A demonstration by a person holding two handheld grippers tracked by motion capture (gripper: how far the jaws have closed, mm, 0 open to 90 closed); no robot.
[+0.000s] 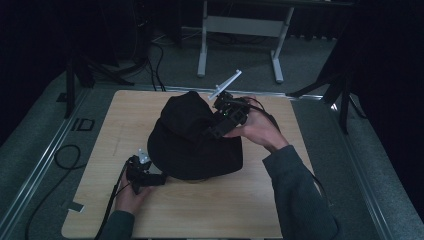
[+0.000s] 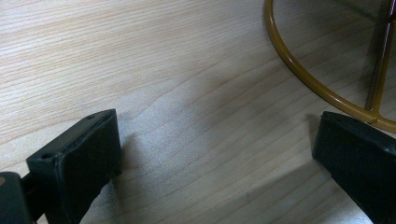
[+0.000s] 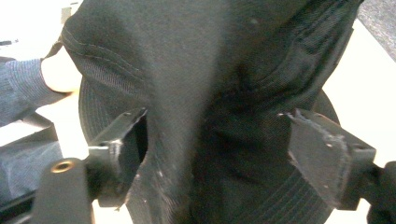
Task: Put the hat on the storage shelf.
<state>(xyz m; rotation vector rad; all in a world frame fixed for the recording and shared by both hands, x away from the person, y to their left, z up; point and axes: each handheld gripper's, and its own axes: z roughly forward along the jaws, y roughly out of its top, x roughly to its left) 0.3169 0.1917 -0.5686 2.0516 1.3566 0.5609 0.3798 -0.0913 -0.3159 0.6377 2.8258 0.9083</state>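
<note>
Near the middle of the wooden bench (image 1: 200,215) a black hat (image 1: 192,137) is sitting — a soft, wide-brimmed one, its crown rumpled and its dark cloth swallowing most detail in the dim high view. At its right side the right gripper (image 1: 216,127) is reaching in from the far right, held by the person's right hand (image 1: 257,129); in the right gripper view its jaws are standing wide apart on either side of the crown, with the hat (image 3: 210,93) bulging between them, and whether either jaw is touching the cloth is hard to tell. At the hat's near left edge the left gripper (image 1: 159,178) is lying low by the brim, gripped by the left hand (image 1: 130,196). The left gripper view is showing its jaws spread apart, released, over bare wood (image 2: 163,93), with a brass-coloured wire ring (image 2: 303,79) curving in at the upper right — a thin upright rod is joining it, and both are cut off by the frame. What the ring belongs to cannot be made out; in the high view the hat's brim is covering that spot.
</note>
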